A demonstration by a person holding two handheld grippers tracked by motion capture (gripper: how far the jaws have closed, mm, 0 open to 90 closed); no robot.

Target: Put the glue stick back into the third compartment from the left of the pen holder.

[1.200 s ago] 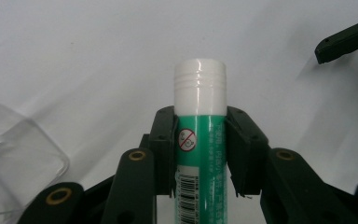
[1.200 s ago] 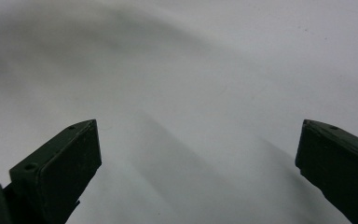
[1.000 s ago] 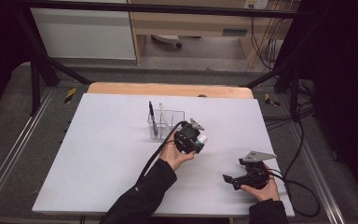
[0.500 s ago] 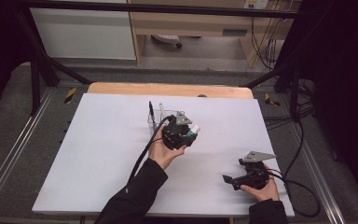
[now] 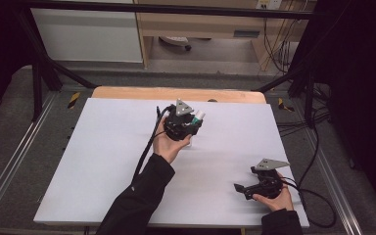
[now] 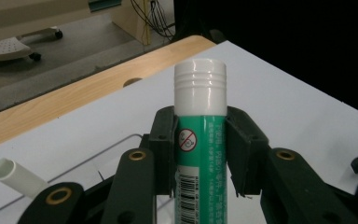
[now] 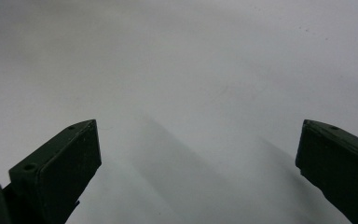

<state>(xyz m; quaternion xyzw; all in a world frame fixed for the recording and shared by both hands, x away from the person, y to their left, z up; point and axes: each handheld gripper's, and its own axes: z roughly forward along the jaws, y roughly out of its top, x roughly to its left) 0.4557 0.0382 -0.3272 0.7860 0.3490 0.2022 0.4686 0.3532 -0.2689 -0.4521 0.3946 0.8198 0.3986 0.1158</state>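
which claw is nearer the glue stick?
Left. The left claw is shut on the glue stick, jaws clamping its green body below the white cap. The right claw sits open far off, near the table's front right corner.

white table (image 5: 103,161), clear organiser (image 6: 116,147) on it

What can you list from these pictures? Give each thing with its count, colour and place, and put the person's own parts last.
Glue stick: one, green with white cap, clamped between the left gripper's fingers.
White tube: one, beside the clear holder.
Clear holder: one, transparent, under the left gripper.
Table: one, white top, wooden far edge.
Left gripper: one, black, above table's far middle.
Right gripper: one, black, open, near right corner.
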